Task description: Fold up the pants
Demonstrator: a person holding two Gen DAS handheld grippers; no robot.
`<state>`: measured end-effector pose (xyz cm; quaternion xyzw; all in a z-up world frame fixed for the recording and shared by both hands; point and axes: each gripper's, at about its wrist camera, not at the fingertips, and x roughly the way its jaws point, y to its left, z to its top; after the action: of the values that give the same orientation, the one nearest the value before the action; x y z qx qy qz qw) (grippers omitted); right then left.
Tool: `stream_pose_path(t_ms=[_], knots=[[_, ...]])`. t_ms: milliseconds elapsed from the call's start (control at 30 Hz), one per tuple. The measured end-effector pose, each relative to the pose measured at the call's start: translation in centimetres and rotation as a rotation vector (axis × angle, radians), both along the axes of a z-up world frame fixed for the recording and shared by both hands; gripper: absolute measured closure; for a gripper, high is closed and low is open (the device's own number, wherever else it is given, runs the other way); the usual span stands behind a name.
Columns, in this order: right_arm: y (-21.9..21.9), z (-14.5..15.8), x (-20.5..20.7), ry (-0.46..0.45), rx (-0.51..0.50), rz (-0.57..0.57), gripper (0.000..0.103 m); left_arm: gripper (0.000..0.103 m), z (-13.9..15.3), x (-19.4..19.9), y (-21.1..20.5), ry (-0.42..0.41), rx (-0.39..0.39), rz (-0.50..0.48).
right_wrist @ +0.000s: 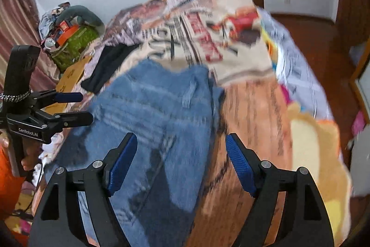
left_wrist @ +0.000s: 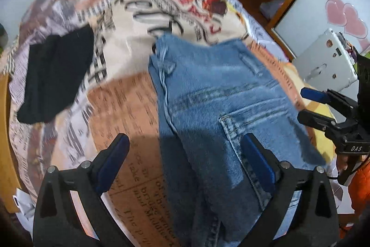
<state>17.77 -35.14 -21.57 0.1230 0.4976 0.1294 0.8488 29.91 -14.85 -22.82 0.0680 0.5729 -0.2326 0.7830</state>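
Note:
Blue jeans (left_wrist: 219,96) lie folded on the bed, waistband and back pocket facing up. In the left wrist view my left gripper (left_wrist: 185,140) hovers over their near left part, jaws wide open, with nothing pressed between the pads. My right gripper (left_wrist: 303,104) shows at the right edge, also open. In the right wrist view the jeans (right_wrist: 157,108) lie below my right gripper (right_wrist: 180,139), whose blue pads stand apart above the denim's right edge. My left gripper (right_wrist: 84,108) is at the left, open, with a hand on its handle.
A newspaper-print bedspread (left_wrist: 129,108) covers the bed. A black garment (left_wrist: 55,75) lies at the left of the jeans. A white appliance (left_wrist: 323,61) stands off the bed's right side. A green bag (right_wrist: 74,45) and a cardboard box (right_wrist: 71,75) sit at the far left.

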Motion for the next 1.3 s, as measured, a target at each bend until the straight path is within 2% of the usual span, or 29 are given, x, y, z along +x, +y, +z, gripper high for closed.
stream_pose_path(t_ms=[100,200,400,533,600,867,1067,1300], knots=[[0.1,-2.1,0.1,0.067,0.028,0.017,0.027,0.001,-1.0,0.6,0.1,0.056,-0.051,0.022],[-0.1,-3.2,0.6,0.101,0.083,0.023,0.027,0.001,-1.7,1.6,-0.4,0.093,-0.064,0.014],[-1.3,-5.6,2.6,0.180,0.274,0.018,0.026,0.000,-3.2,3.2,-1.6,0.177,-0.104,-0.021],[-1.3,-6.0,2.9,0.176,0.315,0.044,0.026,0.000,-3.6,3.7,-2.6,0.196,-0.118,-0.053],[-1.1,-5.9,2.9,0.175,0.325,0.055,0.033,0.000,-3.8,3.9,-3.3,0.202,-0.121,-0.067],[-0.8,-4.5,2.6,0.141,0.293,0.038,0.066,0.026,-2.2,2.7,-3.0,0.147,-0.123,-0.064],[0.9,-2.2,1.5,0.084,0.244,0.096,0.075,0.042,-0.2,0.6,-0.8,0.109,-0.143,-0.051],[4.0,1.3,1.5,-0.010,0.212,0.165,0.079,0.054,3.8,-1.6,2.8,-0.008,-0.151,0.007]])
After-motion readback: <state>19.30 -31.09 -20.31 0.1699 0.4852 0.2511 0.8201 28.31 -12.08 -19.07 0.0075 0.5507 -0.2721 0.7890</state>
